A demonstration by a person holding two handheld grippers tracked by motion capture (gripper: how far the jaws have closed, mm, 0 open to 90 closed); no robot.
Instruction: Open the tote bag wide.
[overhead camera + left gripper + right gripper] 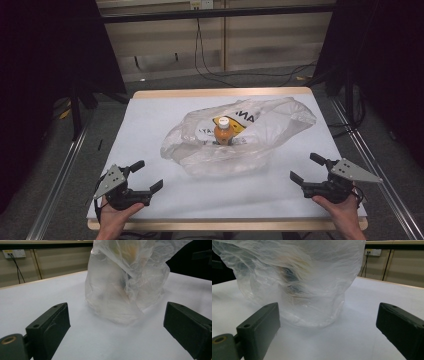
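Observation:
A crumpled clear plastic bag point(240, 137) lies in the middle of the white table point(150, 120). Inside it stands an orange bottle point(223, 134) with a white cap, beside a yellow-and-black printed patch. My left gripper point(146, 176) rests near the table's front left corner, open, with nothing between its jaws. At the front right my right gripper point(306, 169) is open too and holds nothing. Both point toward the bag from a short distance. In the left gripper view the bag point(125, 282) rises ahead of the gripper point(116, 327); in the right gripper view the bag point(294, 282) looms close before the gripper point(328, 327).
The table has a wooden rim point(220, 93) at its far edge. Beyond it run cables point(210, 70) across the floor and a panelled wall with a power socket point(13, 253). Metal rails point(55, 180) flank the table on both sides.

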